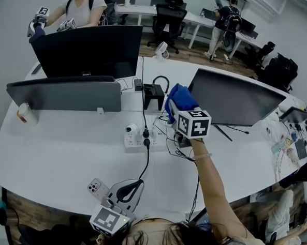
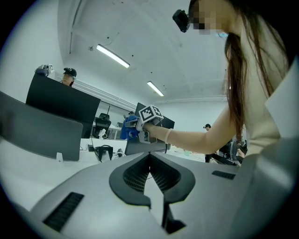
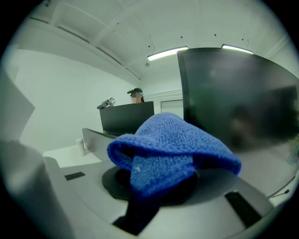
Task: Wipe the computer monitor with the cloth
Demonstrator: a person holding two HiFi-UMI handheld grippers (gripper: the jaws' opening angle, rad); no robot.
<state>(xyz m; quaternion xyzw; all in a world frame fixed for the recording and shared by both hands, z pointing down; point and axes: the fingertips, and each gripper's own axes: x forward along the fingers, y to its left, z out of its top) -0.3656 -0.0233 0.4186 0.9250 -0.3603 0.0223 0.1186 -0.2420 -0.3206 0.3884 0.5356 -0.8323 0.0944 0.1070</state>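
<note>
In the head view, my right gripper (image 1: 180, 112) holds the blue cloth (image 1: 182, 98) up near the monitor (image 1: 235, 101), at its left edge. In the left gripper view, my left gripper (image 2: 150, 175) is clenched on nothing. In the right gripper view, the cloth (image 3: 173, 144) is bunched between the jaws, with the monitor (image 3: 233, 93) just beside it.

Blue cloth (image 1: 181, 98) bunched in right hand-held gripper (image 1: 174, 112), just beside dark monitor (image 1: 235, 101) left edge.
</note>
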